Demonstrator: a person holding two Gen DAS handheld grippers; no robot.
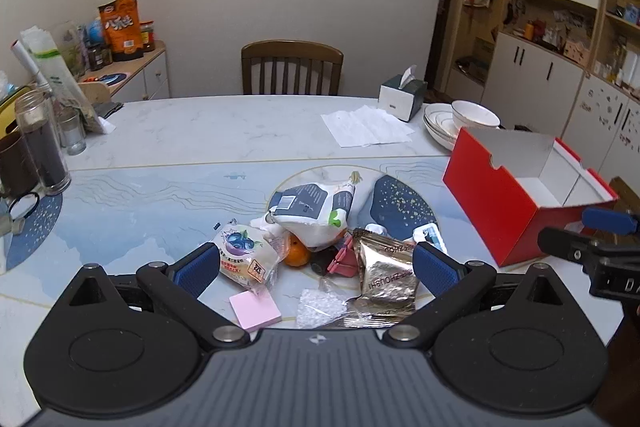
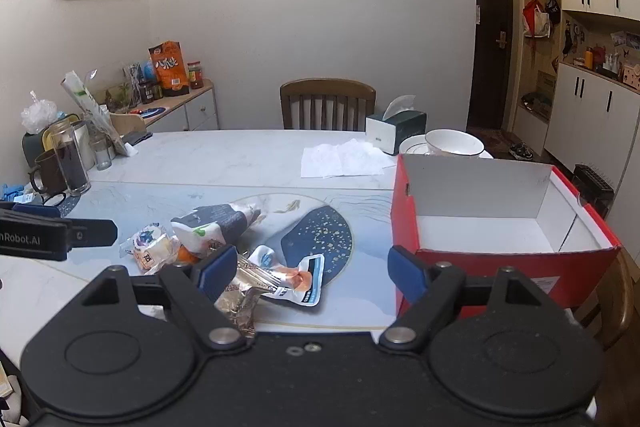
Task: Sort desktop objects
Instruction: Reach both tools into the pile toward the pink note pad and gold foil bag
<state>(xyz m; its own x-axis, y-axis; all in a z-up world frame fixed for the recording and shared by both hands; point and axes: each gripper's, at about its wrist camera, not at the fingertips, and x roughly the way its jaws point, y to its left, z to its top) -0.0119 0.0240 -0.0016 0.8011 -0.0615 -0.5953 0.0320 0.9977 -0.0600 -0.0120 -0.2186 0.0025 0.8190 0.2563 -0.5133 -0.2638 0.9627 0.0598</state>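
Both grippers, left gripper (image 1: 316, 267) and right gripper (image 2: 312, 273), spread empty; the gold packet (image 1: 386, 277) looks light, crinkly, slippery; best pinched at its sealed edge.

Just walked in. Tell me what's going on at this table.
A person holds two grippers over a pile of snack packets on the table, sorting them. The left gripper and the right gripper are both open and holding nothing. The red box to the right of the pile looks empty, so nothing seems sorted yet.
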